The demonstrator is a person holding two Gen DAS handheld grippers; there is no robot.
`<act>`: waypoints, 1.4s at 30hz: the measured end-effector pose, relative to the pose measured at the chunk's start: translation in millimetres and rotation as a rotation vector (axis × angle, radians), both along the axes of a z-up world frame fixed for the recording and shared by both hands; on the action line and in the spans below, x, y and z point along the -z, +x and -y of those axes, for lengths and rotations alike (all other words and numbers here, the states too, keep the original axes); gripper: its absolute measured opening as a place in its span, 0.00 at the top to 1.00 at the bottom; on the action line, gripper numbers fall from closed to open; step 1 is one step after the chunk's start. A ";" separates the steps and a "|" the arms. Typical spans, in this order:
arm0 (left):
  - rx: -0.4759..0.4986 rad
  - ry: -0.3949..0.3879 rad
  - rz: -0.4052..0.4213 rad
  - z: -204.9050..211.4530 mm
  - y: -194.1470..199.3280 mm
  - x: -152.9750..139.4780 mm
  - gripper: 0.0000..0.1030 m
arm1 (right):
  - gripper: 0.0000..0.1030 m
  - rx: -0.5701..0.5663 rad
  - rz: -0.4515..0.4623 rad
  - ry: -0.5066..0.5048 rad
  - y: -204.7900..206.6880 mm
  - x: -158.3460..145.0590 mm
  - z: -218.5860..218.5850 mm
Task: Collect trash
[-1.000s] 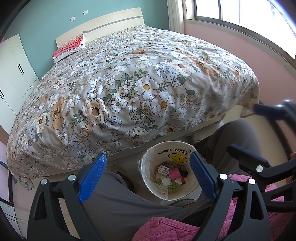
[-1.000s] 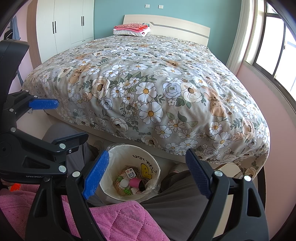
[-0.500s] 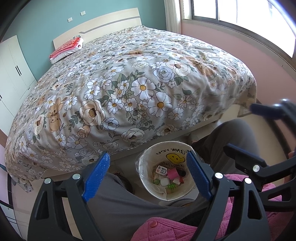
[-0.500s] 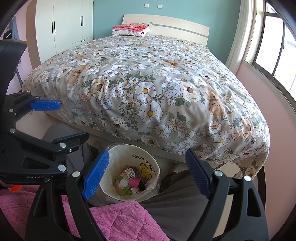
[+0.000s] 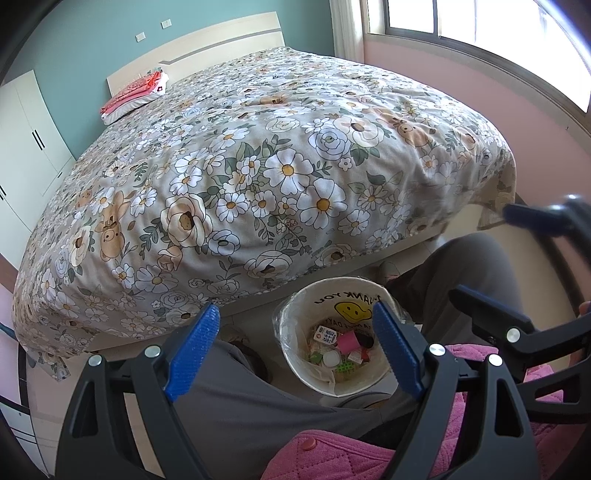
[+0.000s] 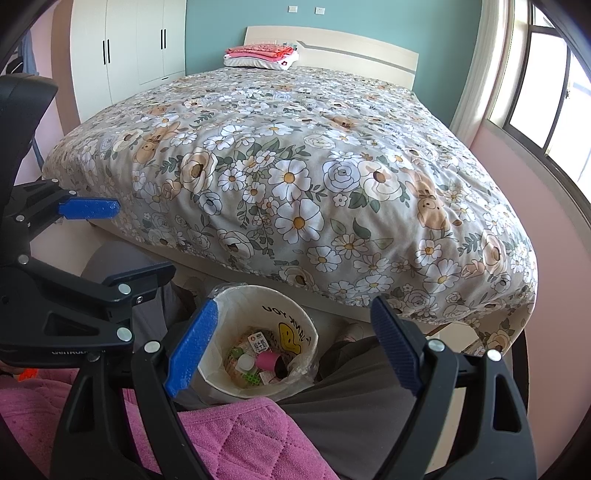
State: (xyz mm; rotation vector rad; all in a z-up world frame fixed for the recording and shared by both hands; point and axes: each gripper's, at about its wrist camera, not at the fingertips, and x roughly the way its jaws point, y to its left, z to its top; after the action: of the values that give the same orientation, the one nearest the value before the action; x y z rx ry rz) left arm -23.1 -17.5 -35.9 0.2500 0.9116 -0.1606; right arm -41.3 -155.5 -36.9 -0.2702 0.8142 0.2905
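Note:
A white bin [image 5: 317, 299] with a smiley face and a plastic liner stands on the floor between the person's legs, at the foot of the bed. It also shows in the right wrist view [image 6: 236, 299]. Inside lie several pieces of trash [image 5: 341, 345], among them a pink cup and a small carton. My left gripper [image 5: 295, 350] is open and empty, held above the bin. My right gripper [image 6: 291, 341] is open and empty too, above the bin. Each gripper shows at the edge of the other's view.
A bed with a flowered quilt [image 5: 258, 166] fills the room ahead, with folded pink cloth [image 6: 262, 51] at its head. White wardrobes [image 6: 129, 40] stand on the left, a window [image 5: 480, 22] on the right. The person's grey trousers [image 5: 240, 406] and pink quilted top [image 6: 240, 439] lie below.
The left gripper has tilted slightly, so the bed sits a little lower and further right in its view. The right gripper has hardly moved. Both stay open.

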 end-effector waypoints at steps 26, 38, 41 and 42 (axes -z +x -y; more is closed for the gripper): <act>-0.002 0.004 0.006 0.6 0.4 -2.6 0.16 | 0.19 0.000 0.000 0.001 1.0 -3.6 -1.1; 0.007 -0.011 -0.010 0.2 3.5 -2.9 0.16 | 0.19 0.002 -0.002 -0.001 2.2 -7.4 -3.0; 0.014 -0.019 -0.021 -0.9 5.6 -0.9 0.16 | 0.19 0.002 -0.002 -0.005 3.1 -7.8 -3.2; 0.017 -0.021 -0.022 -1.1 5.8 -0.1 0.16 | 0.19 0.002 -0.002 -0.005 3.2 -8.1 -3.3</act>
State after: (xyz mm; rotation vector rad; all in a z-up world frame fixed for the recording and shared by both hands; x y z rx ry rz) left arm -17.3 -16.3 -35.8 0.2373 0.9298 -0.1885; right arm -38.1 -152.2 -28.8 -0.2733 0.8171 0.2869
